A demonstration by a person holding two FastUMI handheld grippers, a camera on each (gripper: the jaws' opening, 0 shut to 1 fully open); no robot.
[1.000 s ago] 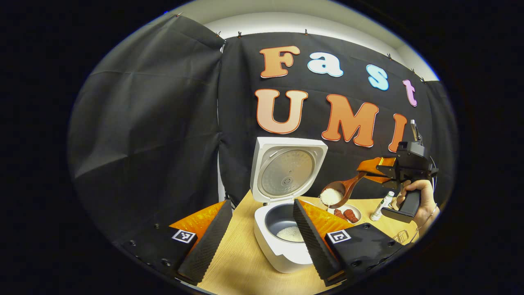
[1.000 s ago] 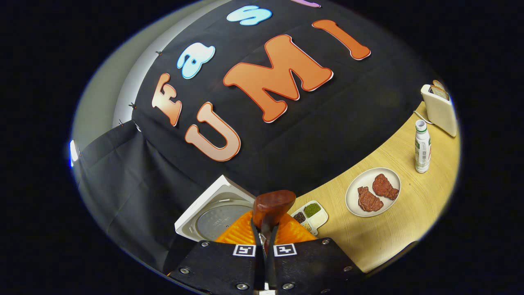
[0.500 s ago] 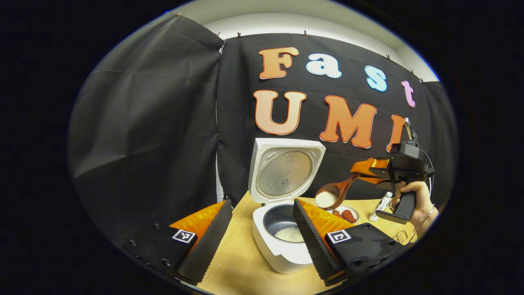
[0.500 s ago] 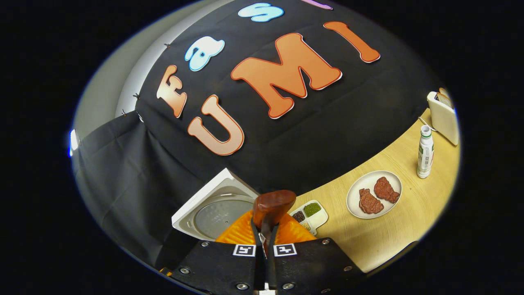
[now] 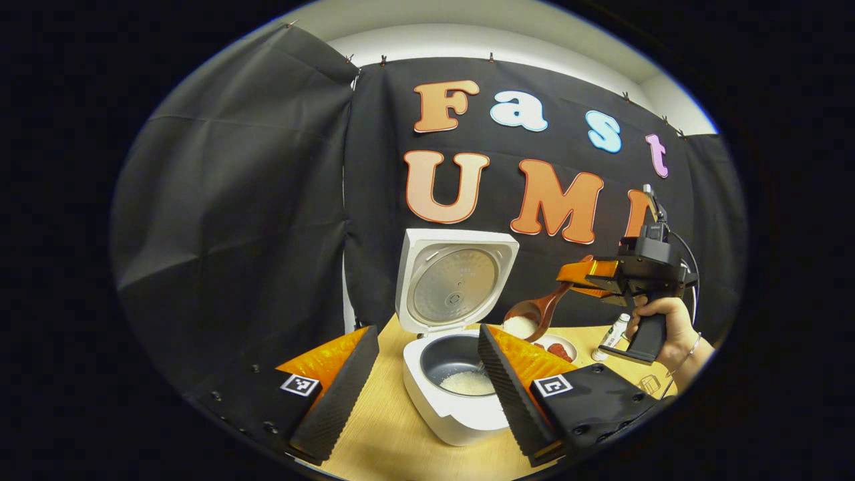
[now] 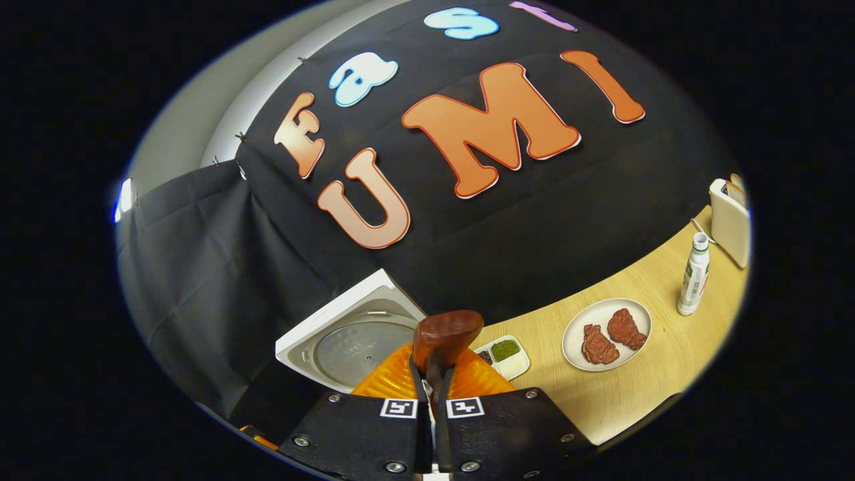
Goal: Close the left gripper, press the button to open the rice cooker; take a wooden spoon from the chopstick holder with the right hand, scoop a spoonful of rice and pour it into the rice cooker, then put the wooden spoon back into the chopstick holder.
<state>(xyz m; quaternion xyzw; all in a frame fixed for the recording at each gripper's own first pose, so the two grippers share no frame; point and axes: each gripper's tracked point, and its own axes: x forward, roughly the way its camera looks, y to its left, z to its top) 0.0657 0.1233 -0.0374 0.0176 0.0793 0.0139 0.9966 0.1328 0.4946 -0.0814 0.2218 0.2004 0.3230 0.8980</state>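
The right gripper [image 5: 576,277] pinches the wooden spoon [image 5: 534,312], its rice-filled bowl at two o'clock from the open rice cooker [image 5: 454,394]. The left gripper [image 5: 427,374] is spread wide, holding nothing.

Left gripper [image 5: 426,331] markers: 2 square black-and-white coded tags [image 5: 299,385], 1 on each finger's base; a pattern, no letters or digits.
Right gripper [image 6: 431,374] markers: 2 like tags [image 6: 398,408], side by side.
Bottle [image 6: 692,277] label: print too small to read.
Other readable text: none.
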